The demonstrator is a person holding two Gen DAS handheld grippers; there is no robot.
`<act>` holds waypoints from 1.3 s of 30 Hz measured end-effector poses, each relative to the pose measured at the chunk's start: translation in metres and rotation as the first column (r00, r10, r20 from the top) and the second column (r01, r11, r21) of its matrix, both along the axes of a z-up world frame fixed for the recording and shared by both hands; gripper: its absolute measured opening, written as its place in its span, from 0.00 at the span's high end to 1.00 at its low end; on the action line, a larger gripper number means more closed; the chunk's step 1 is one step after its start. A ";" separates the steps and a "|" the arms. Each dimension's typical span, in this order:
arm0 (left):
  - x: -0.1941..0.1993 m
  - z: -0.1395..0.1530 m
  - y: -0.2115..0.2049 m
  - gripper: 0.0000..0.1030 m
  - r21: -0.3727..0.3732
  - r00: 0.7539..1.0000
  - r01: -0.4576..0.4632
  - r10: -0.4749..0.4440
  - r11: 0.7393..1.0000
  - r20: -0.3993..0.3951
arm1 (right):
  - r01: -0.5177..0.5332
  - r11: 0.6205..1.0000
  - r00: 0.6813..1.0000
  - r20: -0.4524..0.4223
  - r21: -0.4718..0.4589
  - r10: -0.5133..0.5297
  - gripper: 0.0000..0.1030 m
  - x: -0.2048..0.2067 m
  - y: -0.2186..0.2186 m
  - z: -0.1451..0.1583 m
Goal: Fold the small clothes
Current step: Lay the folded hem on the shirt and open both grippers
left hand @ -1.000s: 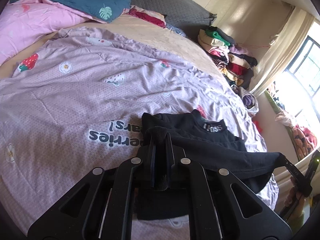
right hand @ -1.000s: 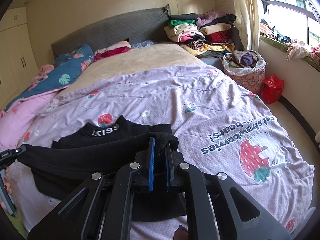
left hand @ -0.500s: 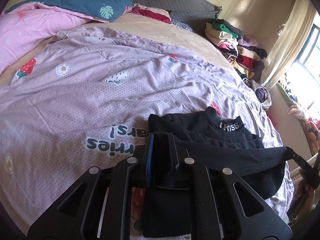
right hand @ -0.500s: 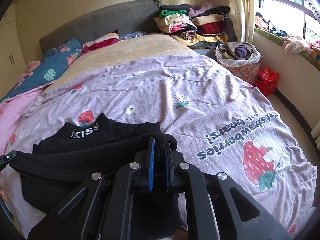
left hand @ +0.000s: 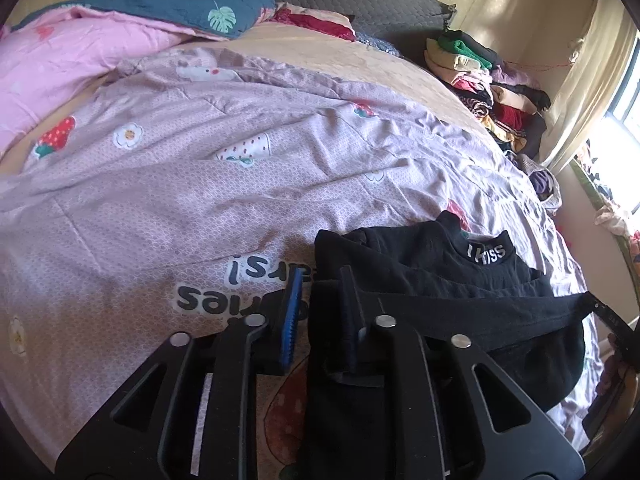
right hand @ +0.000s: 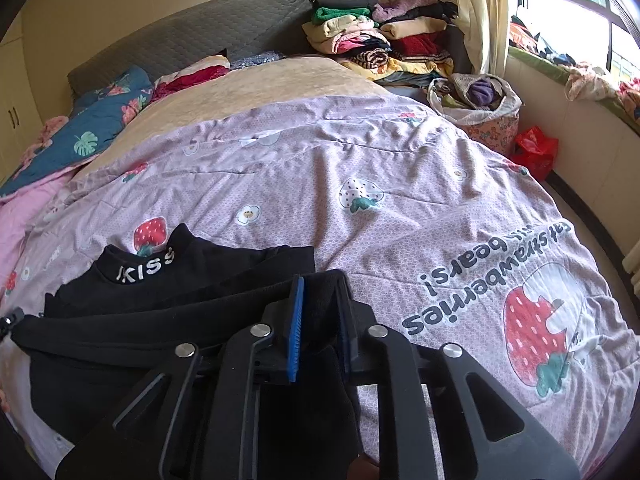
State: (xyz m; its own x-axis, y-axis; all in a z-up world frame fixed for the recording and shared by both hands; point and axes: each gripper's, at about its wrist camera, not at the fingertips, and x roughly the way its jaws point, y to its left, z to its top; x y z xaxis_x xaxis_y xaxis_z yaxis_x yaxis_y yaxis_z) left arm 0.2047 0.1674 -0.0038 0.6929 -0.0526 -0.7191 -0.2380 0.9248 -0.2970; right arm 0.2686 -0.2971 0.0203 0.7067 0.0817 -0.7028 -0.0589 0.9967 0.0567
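Observation:
A small black top (left hand: 448, 276) with "KISS" on its collar lies on the lilac strawberry quilt (left hand: 200, 184), its lower edge folded up toward the collar. My left gripper (left hand: 320, 304) stands open at the fold's left corner; the cloth drapes over its right finger and hangs clear of the left blue pad. In the right wrist view the top (right hand: 180, 296) lies at the lower left. My right gripper (right hand: 320, 312) has its jaws slightly apart with the fold's right corner lying loose between them. The right gripper's tip shows at the far right of the left wrist view (left hand: 608, 316).
A pink duvet (left hand: 60, 64) and a blue leaf-print blanket (left hand: 192, 8) lie at the bed's head. A stack of folded clothes (right hand: 384, 44) stands at the far corner. A floral laundry basket (right hand: 480, 108) and a red bag (right hand: 536, 148) sit on the floor by the window wall.
Both grippers carried the top's lower edge forward toward the collar and lowered it. Both were shut on the cloth; now their jaws have opened and the cloth has slackened.

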 end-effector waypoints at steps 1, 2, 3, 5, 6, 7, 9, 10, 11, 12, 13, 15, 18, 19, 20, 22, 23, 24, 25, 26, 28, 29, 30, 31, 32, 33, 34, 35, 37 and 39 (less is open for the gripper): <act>-0.001 0.002 0.000 0.82 0.006 1.000 -0.001 0.001 1.000 0.006 | 0.000 1.000 1.000 0.011 -0.004 0.000 0.60 -0.002 0.000 0.001; -0.005 0.005 -0.001 0.81 0.016 1.000 -0.003 0.003 1.000 0.016 | -0.002 1.000 1.000 0.019 0.001 0.002 0.58 -0.004 0.000 0.001; -0.007 0.007 -0.002 0.76 0.024 1.000 -0.006 0.006 1.000 0.024 | -0.006 1.000 1.000 0.022 0.005 0.006 0.59 -0.006 0.000 0.002; -0.012 0.012 -0.004 0.72 0.041 0.999 -0.005 0.003 0.999 0.041 | -0.023 1.000 0.999 0.037 0.004 0.022 0.58 -0.013 0.002 0.005; -0.013 0.013 -0.006 0.70 0.045 0.999 0.000 -0.002 0.999 0.044 | -0.032 1.000 0.999 0.041 0.002 0.031 0.58 -0.015 0.004 0.006; -0.015 0.015 -0.009 0.67 0.051 0.999 0.009 -0.012 0.999 0.048 | -0.050 0.999 0.998 0.047 -0.004 0.050 0.58 -0.019 0.008 0.008; -0.021 0.017 -0.016 0.61 0.068 0.998 0.027 -0.031 0.997 0.051 | -0.081 0.997 0.995 0.058 -0.017 0.082 0.57 -0.028 0.015 0.010; -0.024 0.018 -0.020 0.58 0.076 0.998 0.040 -0.044 0.996 0.053 | -0.094 0.995 0.994 0.059 -0.020 0.095 0.56 -0.031 0.019 0.010; -0.025 0.018 -0.022 0.56 0.082 0.997 0.046 -0.050 0.996 0.052 | -0.108 0.994 0.992 0.059 -0.022 0.109 0.55 -0.035 0.023 0.011; -0.028 0.018 -0.026 0.56 0.095 0.997 0.056 -0.061 0.994 0.049 | -0.121 0.992 0.991 0.057 -0.023 0.122 0.54 -0.039 0.027 0.011; -0.030 0.018 -0.029 0.56 0.105 0.997 0.065 -0.070 0.992 0.045 | -0.129 0.991 0.990 0.054 -0.023 0.130 0.54 -0.041 0.030 0.011; -0.034 0.018 -0.035 0.56 0.128 0.995 0.083 -0.089 0.988 0.038 | -0.149 0.989 0.988 0.039 -0.019 0.149 0.54 -0.047 0.038 0.010; -0.043 0.022 -0.039 0.48 0.149 0.995 0.077 -0.086 0.986 0.051 | -0.173 0.985 0.985 0.026 -0.022 0.173 0.54 -0.053 0.046 0.008; -0.046 0.023 -0.041 0.48 0.141 0.994 0.088 -0.096 0.986 0.053 | -0.179 0.983 0.983 0.022 -0.025 0.180 0.54 -0.055 0.048 0.007; -0.049 0.022 -0.043 0.48 0.142 0.993 0.099 -0.107 0.985 0.051 | -0.185 0.982 0.983 0.014 -0.028 0.185 0.54 -0.057 0.050 0.006; -0.053 0.022 -0.049 0.51 0.154 0.990 0.124 -0.133 0.980 0.048 | -0.200 0.979 0.980 -0.003 -0.027 0.200 0.54 -0.061 0.054 0.003; -0.055 0.022 -0.052 0.54 0.162 0.988 0.137 -0.146 0.977 0.047 | -0.208 0.978 0.978 -0.009 -0.028 0.208 0.54 -0.063 0.056 0.001; -0.057 0.022 -0.054 0.63 0.168 0.987 0.144 -0.153 0.975 0.044 | -0.215 0.976 0.977 -0.016 -0.031 0.215 0.54 -0.065 0.058 -0.001; -0.058 0.021 -0.054 0.70 0.163 0.987 0.146 -0.155 0.976 0.042 | -0.226 0.973 0.974 -0.024 -0.036 0.225 0.54 -0.068 0.060 -0.003; -0.059 0.019 -0.054 0.75 0.145 0.986 0.154 -0.162 0.977 0.039 | -0.235 0.971 0.972 -0.031 -0.038 0.234 0.54 -0.071 0.061 -0.005; -0.058 0.013 -0.058 0.94 0.122 0.981 0.189 -0.192 0.974 0.015 | -0.250 0.967 0.968 -0.046 -0.042 0.248 0.55 -0.075 0.065 -0.009; -0.057 0.007 -0.063 0.94 0.123 0.978 0.209 -0.211 0.970 -0.001 | -0.255 0.966 0.966 -0.050 -0.042 0.253 0.58 -0.076 0.066 -0.010; -0.056 0.004 -0.067 0.94 0.127 0.976 0.219 -0.219 0.968 -0.011 | -0.260 0.965 0.965 -0.055 -0.040 0.258 0.60 -0.077 0.067 -0.012; -0.054 -0.001 -0.071 0.94 0.123 0.973 0.232 -0.230 0.965 -0.026 | -0.266 0.963 0.962 -0.069 -0.040 0.263 0.61 -0.077 0.069 -0.015; -0.051 -0.005 -0.074 0.94 0.119 0.971 0.239 -0.237 0.964 -0.035 | -0.268 0.962 0.961 -0.082 -0.047 0.264 0.62 -0.077 0.071 -0.018; -0.047 -0.011 -0.077 0.94 0.116 0.968 0.248 -0.244 0.962 -0.050 | -0.270 0.961 0.960 -0.096 -0.056 0.264 0.62 -0.076 0.073 -0.021; -0.042 -0.016 -0.080 0.94 0.112 0.966 0.257 -0.250 0.960 -0.070 | -0.271 0.960 0.958 -0.119 -0.069 0.262 0.62 -0.074 0.076 -0.026; -0.038 -0.019 -0.081 0.94 0.110 0.964 0.261 -0.253 0.959 -0.077 | -0.268 0.960 0.957 -0.139 -0.080 0.255 0.63 -0.072 0.078 -0.031; -0.029 -0.024 -0.084 0.94 0.134 0.965 0.259 -0.250 0.957 -0.082 | -0.260 0.962 0.956 -0.163 -0.086 0.244 0.63 -0.066 0.081 -0.039; -0.018 -0.028 -0.084 0.94 0.142 0.966 0.254 -0.243 0.957 -0.088 | -0.246 0.966 0.957 -0.181 -0.080 0.229 0.63 -0.056 0.082 -0.046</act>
